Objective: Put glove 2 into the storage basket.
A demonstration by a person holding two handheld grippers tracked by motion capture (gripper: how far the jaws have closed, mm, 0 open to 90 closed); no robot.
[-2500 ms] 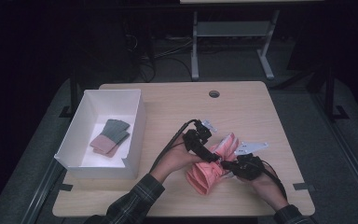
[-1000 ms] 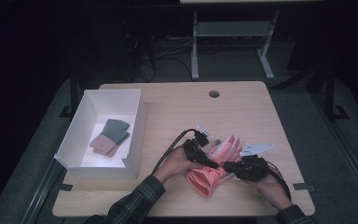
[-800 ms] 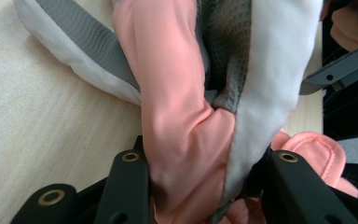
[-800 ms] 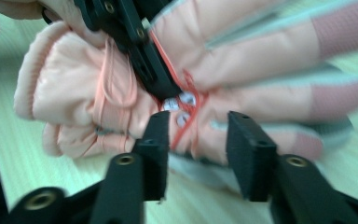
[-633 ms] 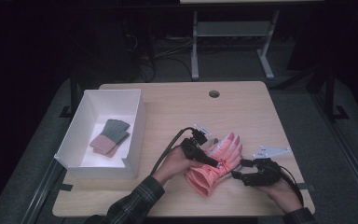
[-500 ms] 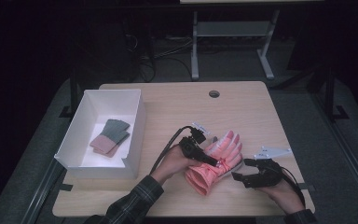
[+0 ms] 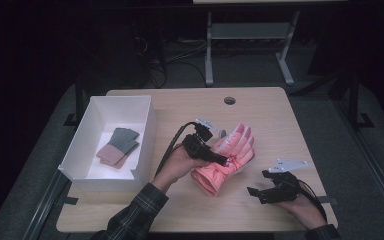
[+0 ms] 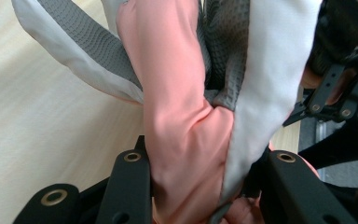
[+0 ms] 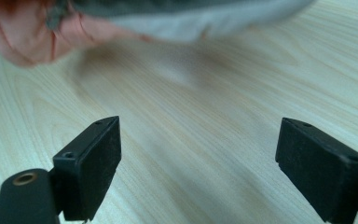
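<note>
Salmon-pink fabric work gloves with grey textured palms, stacked as a pair, near the middle of the pale wooden table in the high view, cuff end toward the near edge, fingers pointing away. Gripped across the middle by the left gripper, which comes in from the white open box side. Inside that box, a folded pair of grey-green and dusty-pink gloves. Off to the near right, well apart from the pink pair, the right gripper, low over bare wood.

Left gripper view: pink cloth and grey-white palm fabric bunched between the two black jaws, pinched from both sides, glove fingers drooping loosely beyond. Jaws part closed around a thick wad, so a hold on cloth rather than on anything firm.

Right gripper view: jaws spread wide and having just been opening, nothing between them but wood grain; edge of the gloves blurred along the top, clear of the pads.

Risks from here, as a judgement: only one glove truly caught, the other sliding out during the carry toward the box; dangling fingers snagging on the box wall and dragging the bundle loose; a soft, shifting grip letting the stack unfold before landing beside the folded pair.
</note>
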